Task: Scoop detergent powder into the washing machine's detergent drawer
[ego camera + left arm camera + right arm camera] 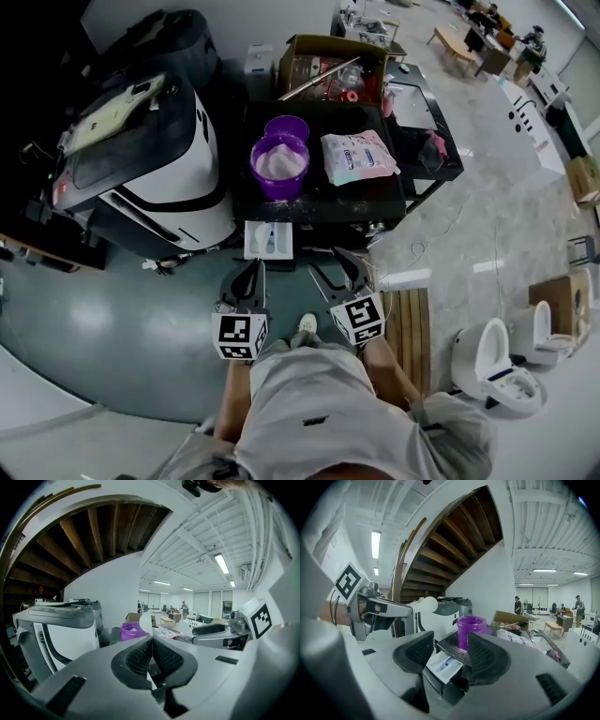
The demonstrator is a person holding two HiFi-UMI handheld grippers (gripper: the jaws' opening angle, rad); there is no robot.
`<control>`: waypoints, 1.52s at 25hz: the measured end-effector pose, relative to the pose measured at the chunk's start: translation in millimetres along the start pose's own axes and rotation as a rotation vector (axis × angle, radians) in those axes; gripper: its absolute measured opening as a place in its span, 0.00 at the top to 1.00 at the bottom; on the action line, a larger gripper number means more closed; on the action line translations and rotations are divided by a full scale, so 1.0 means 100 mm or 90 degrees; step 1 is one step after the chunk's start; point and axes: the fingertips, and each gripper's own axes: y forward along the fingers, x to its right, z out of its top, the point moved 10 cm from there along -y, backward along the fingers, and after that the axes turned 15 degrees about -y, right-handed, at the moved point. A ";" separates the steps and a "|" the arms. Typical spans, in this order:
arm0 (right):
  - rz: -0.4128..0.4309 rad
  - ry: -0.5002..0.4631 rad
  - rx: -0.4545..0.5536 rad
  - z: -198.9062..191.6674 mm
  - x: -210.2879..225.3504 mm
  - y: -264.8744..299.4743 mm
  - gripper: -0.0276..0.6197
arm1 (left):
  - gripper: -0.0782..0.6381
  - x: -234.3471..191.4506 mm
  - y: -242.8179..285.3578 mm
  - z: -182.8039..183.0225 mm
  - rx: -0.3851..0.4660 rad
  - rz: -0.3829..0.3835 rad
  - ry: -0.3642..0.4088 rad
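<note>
— Nearest us, the two tools are hanging side by side. The left gripper (253, 270) is holding its fingers pressed together on nothing. The right gripper (330, 265) is holding its fingers apart, and nothing is sitting between them either.

— And the drawer?

— The detergent drawer (268, 239) is sticking out open from the front of the black stand (323, 204), just ahead of the fingertips. Its long axis is running the same way the fingers are pointing. It is lying almost straight ahead of the left fingers and off to the left of the right ones, so I'm judging the left gripper nearer.

— Where's the powder?

— Farther ahead, beyond the drawer, the purple tub (278, 167) is standing with white powder in it.

— Counting it all?

— I'm counting two grippers, one drawer and one filled tub. There's one more purple piece (287, 127) behind it, tub or lid, I can't tell. One detergent bag (356, 157) is lying just right of the tub. I'm not making out any scoop.
</note>
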 end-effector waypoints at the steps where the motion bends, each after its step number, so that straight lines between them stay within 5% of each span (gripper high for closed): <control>1: 0.004 0.000 0.002 -0.01 0.03 0.01 0.61 | 0.87 0.02 0.02 0.01 0.003 0.005 0.001; 17: 0.031 -0.001 0.006 -0.06 0.41 0.41 0.61 | 0.87 -0.05 0.43 0.12 0.008 0.033 -0.003; 38: -0.023 0.004 -0.025 0.11 0.86 1.39 0.61 | 0.87 -0.76 1.41 0.53 -0.017 -0.027 0.005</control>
